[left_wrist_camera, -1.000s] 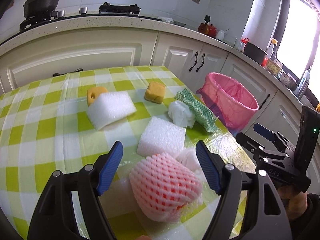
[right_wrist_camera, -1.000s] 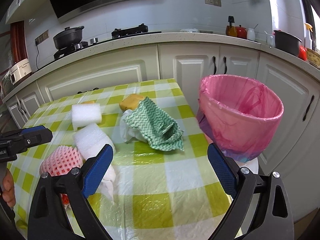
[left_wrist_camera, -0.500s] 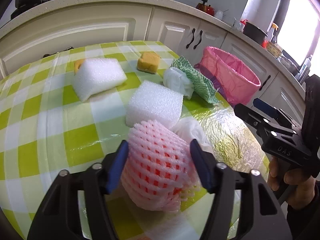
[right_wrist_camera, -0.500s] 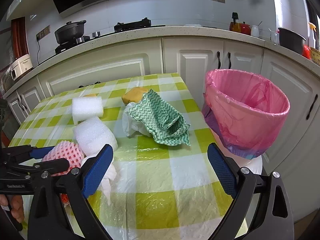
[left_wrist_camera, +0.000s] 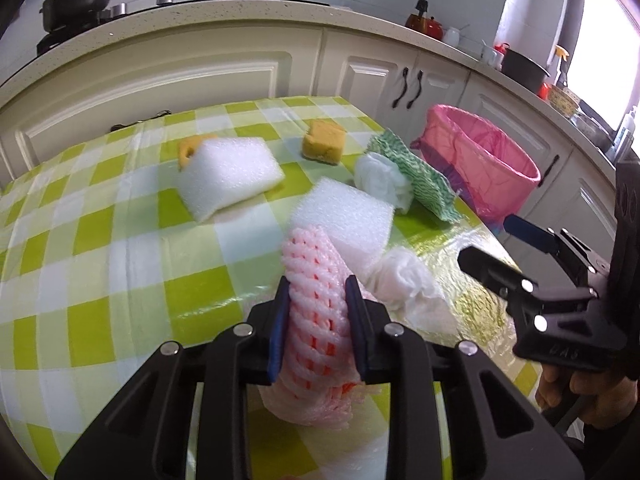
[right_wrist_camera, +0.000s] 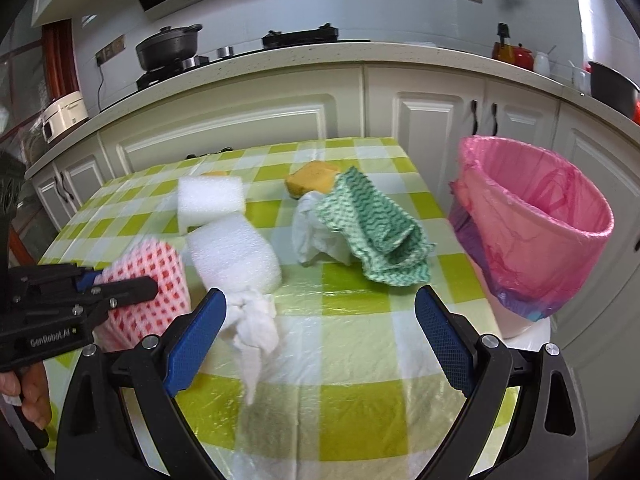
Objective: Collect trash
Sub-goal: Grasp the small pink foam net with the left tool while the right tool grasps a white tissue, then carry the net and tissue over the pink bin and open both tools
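Pink foam fruit netting squeezed narrow between the blue pads of the left gripper, seen from the left wrist: jaws drawn close on the sleeve, its lower end bulging out below near the green-and-white checked worktop. Soft and springy by the look of it, so likely to slip or pop free on a fast swing. Also close against the nearer white foam block and just beside the crumpled white tissue; could drag either along if pulled off low. Held low and level, pointing across the worktop toward the cabinets. Pink-lined trash bin well off to the right, past the worktop edge, with the green zigzag cloth and the right gripper in between; a straight sweep risks clipping that tool. Farther back: a second white foam block and a yellow sponge, untouched.

From the right wrist: right gripper empty, jaws spread wide, hovering above the near worktop edge and aimed toward the cloth and bin. Tissue touching or just in front of the left pad; a careless closing could snag it half-gripped. Netting at far left, pinched by the left gripper, hand gripping the handle below. Bin perched beside the worktop corner, possibly easy to nudge.
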Demonstrator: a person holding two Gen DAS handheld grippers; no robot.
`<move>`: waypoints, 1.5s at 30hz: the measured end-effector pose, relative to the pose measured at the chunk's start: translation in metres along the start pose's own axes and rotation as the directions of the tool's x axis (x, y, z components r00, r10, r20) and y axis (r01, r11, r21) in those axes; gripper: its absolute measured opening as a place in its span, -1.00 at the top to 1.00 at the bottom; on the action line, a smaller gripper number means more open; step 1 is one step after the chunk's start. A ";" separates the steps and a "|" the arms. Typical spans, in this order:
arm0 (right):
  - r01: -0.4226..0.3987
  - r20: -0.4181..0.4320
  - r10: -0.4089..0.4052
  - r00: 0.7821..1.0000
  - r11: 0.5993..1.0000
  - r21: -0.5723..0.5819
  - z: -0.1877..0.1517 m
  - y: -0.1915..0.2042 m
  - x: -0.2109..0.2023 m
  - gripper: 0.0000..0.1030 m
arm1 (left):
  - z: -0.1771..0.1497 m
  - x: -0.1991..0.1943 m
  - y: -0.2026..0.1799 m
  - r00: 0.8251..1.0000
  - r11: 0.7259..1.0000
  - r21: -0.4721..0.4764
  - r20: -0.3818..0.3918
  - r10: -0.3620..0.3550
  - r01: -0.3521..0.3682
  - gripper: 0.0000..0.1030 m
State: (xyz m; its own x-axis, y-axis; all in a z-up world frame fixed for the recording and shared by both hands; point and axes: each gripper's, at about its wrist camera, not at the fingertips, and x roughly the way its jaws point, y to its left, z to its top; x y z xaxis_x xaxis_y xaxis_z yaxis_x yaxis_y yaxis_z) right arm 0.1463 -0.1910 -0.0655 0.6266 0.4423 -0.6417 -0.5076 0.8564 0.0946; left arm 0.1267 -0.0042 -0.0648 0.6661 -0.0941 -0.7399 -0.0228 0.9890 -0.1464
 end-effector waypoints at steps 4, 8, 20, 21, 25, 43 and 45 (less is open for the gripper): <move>-0.021 -0.014 0.020 1.000 0.999 -0.028 0.000 0.015 0.007 -0.72 | 0.003 -0.003 0.011 0.999 0.999 -0.022 0.019 0.030 -0.030 0.49; -0.032 -0.038 0.030 0.999 0.998 -0.054 0.000 0.029 0.017 -0.61 | 0.007 -0.005 0.018 0.998 0.998 -0.034 0.035 0.060 -0.059 0.49; -0.064 -0.126 0.050 0.991 0.992 -0.109 -0.006 0.050 0.038 0.40 | 0.010 -0.007 0.021 0.994 0.995 -0.026 0.048 0.093 -0.092 0.49; -0.058 -0.122 0.045 0.991 0.992 -0.111 -0.007 0.050 0.037 0.41 | 0.011 -0.008 0.020 0.994 0.995 -0.023 0.050 0.098 -0.097 0.49; -0.065 -0.119 0.054 0.991 0.994 -0.087 -0.007 0.043 0.030 0.45 | 0.014 -0.012 0.016 0.992 0.994 -0.012 0.062 0.109 -0.109 0.49; 0.049 0.025 -0.052 0.998 0.994 0.096 0.040 -0.058 -0.025 0.46 | 0.085 -0.028 -0.039 0.982 0.992 0.102 0.183 0.050 -0.070 0.49; 0.080 0.044 -0.086 0.995 0.990 0.114 0.048 -0.075 -0.029 0.46 | 0.101 -0.026 -0.056 0.979 0.991 0.130 0.204 0.018 -0.046 0.49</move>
State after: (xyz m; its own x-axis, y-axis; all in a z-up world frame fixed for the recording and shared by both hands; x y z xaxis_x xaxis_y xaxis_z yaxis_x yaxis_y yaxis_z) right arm 0.1943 -0.2553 -0.0172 0.6932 0.3787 -0.6133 -0.3850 0.9138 0.1291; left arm 0.1860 -0.0452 0.0294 0.8039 -0.0506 -0.5927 0.0436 0.9987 -0.0261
